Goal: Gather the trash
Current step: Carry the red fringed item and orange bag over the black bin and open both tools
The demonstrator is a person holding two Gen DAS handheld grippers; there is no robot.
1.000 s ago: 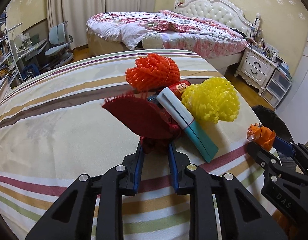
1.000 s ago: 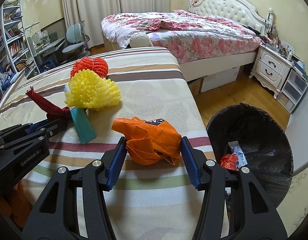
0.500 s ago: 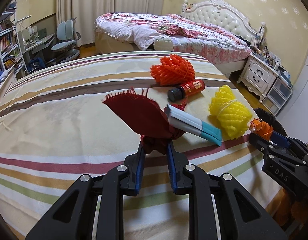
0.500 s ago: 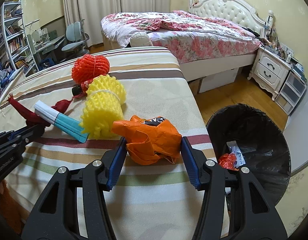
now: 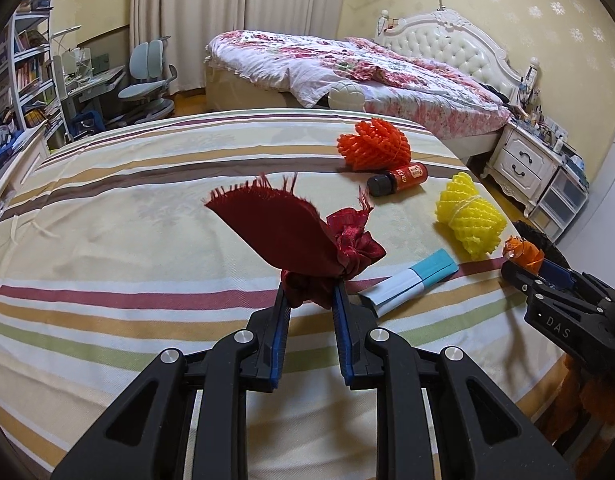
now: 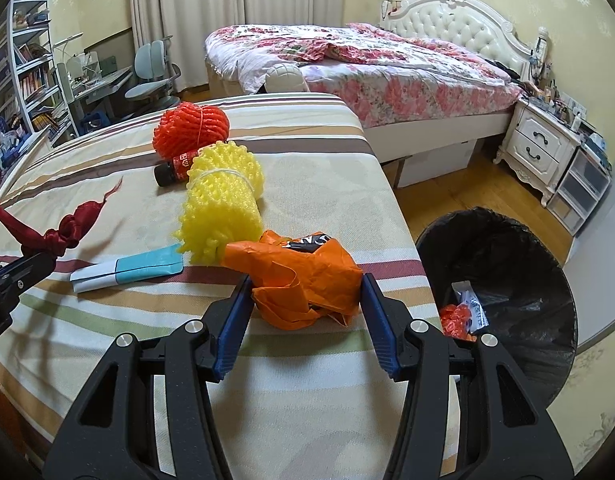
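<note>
Left tongs (image 5: 309, 294) clamp our red cloth (image 5: 283, 236), now lifted clear of blue packet (image 5: 411, 282); right tongs (image 6: 305, 300) grip orange bag (image 6: 303, 276); black bin (image 6: 527, 256) holds wrappers.

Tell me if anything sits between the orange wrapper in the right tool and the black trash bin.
Nothing visible does. The orange wrapper is clamped in the right tool near the bed edge, and the trash bin stands open on the floor just beside it.
</note>
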